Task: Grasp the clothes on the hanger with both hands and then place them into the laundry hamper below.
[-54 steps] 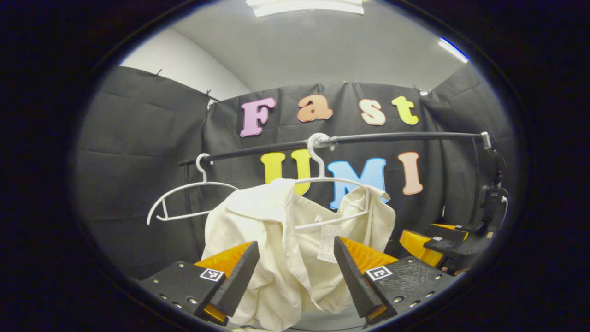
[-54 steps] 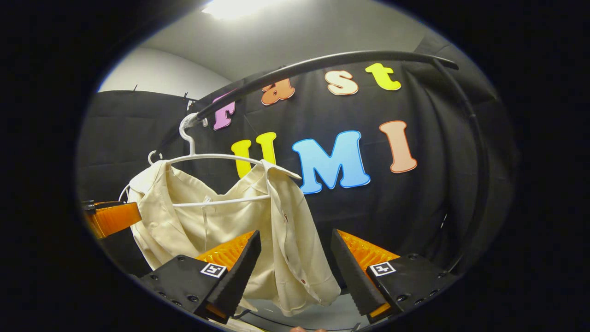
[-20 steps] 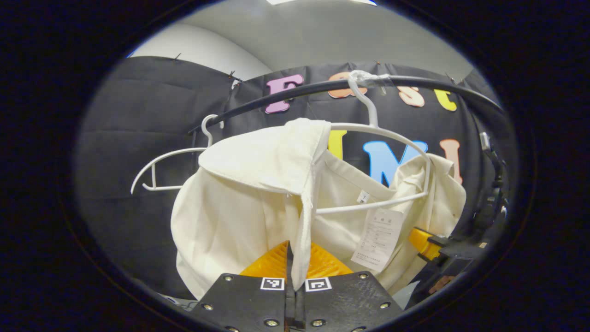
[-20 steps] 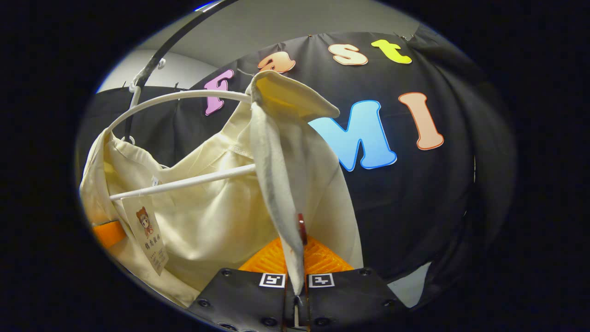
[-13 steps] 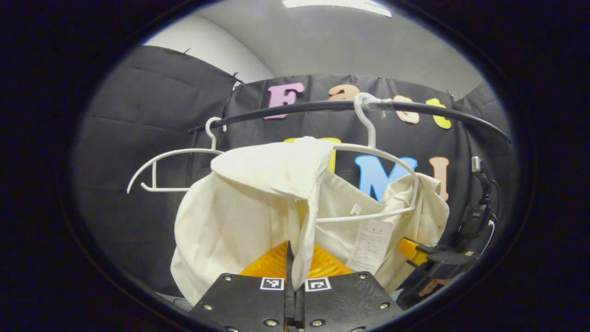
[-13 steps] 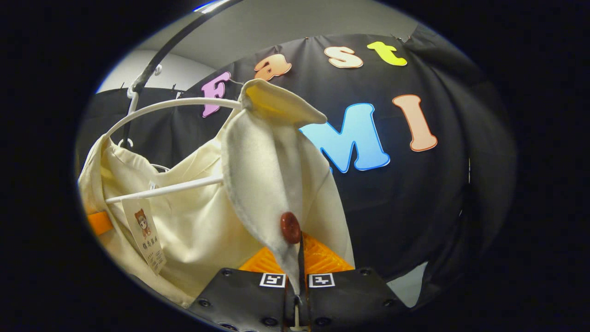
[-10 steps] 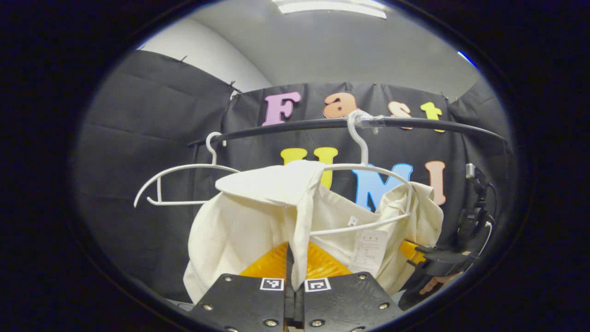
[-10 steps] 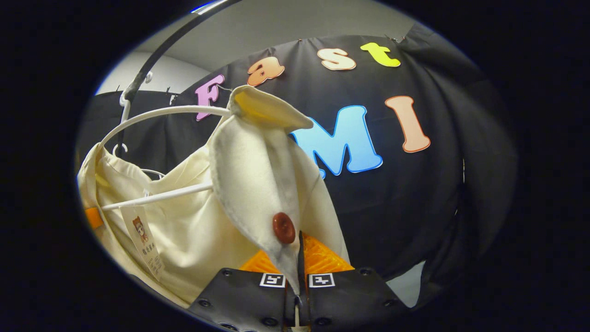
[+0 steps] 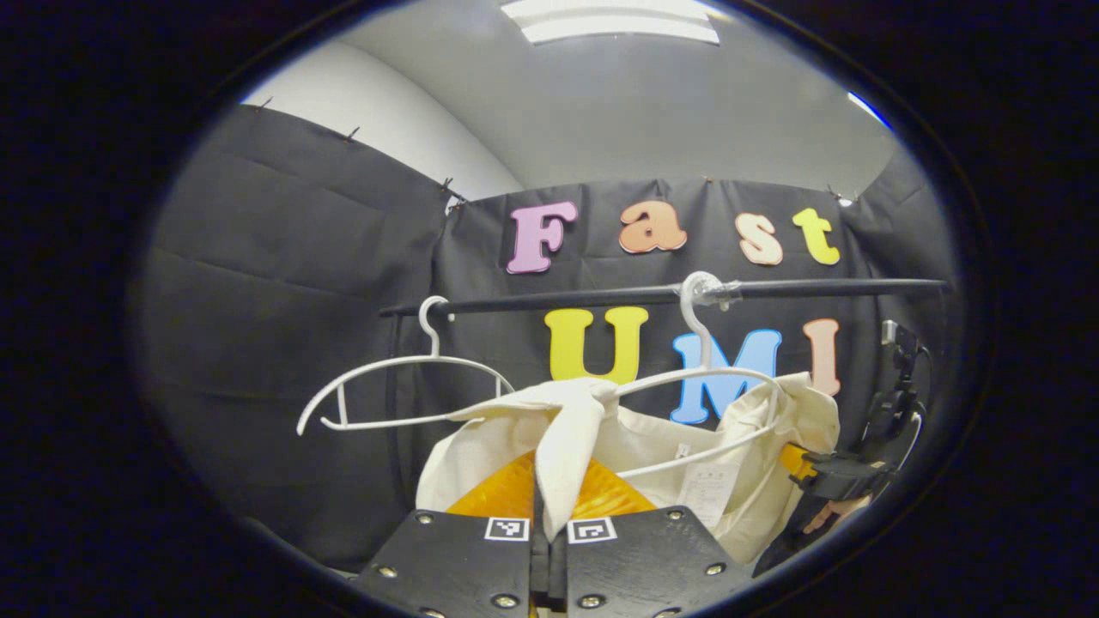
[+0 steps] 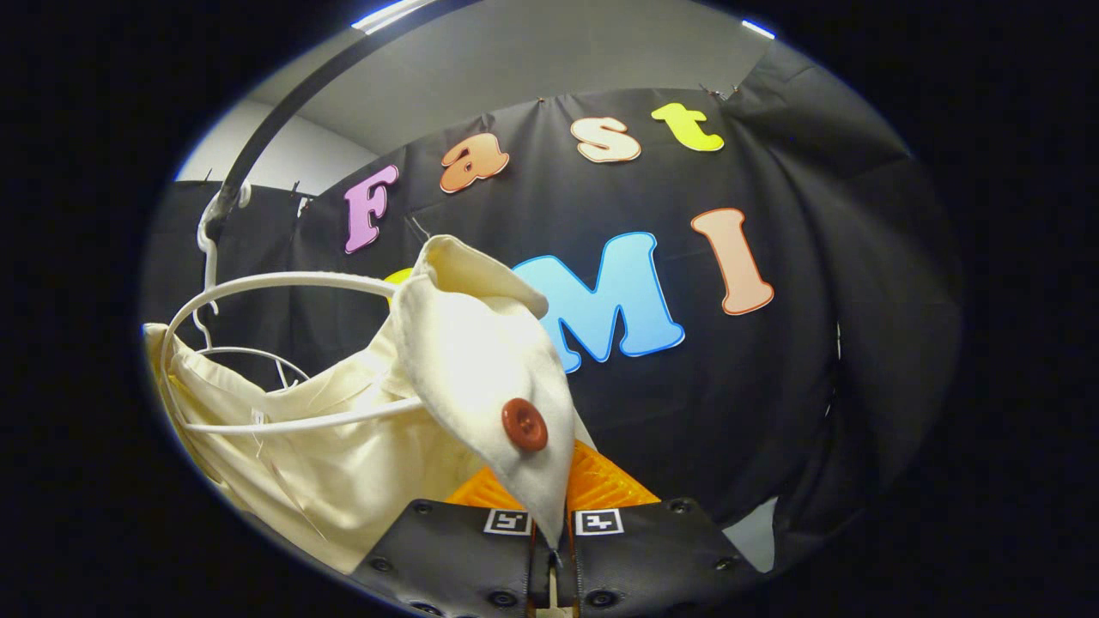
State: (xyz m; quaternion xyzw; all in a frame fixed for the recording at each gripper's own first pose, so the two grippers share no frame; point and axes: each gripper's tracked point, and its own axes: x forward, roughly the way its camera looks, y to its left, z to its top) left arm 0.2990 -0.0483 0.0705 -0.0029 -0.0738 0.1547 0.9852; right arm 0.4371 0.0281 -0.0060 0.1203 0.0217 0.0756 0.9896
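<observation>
A cream shirt [image 9: 481,438] hangs partly on a white hanger [image 9: 713,378] hooked over a black rail [image 9: 601,298]. My left gripper [image 9: 549,515] is shut on a fold of the shirt's left front edge. In the right gripper view the same cream shirt [image 10: 343,463] droops under the white hanger [image 10: 258,283]. My right gripper [image 10: 554,519] is shut on its other front edge, just below a red-brown button [image 10: 525,424]. The right gripper [image 9: 828,472] also appears at the far right of the left gripper view, with a hand below it.
A second, bare white hanger [image 9: 403,386] hangs on the rail to the left of the shirt. The rail's upright post [image 9: 393,403] stands behind it. The black cloth wall closes in behind and on both sides.
Both grippers closed on the shirt's two front edges, then drew back and down. The shirt's shoulders have slid lower on the hanger, which now sits farther off.
</observation>
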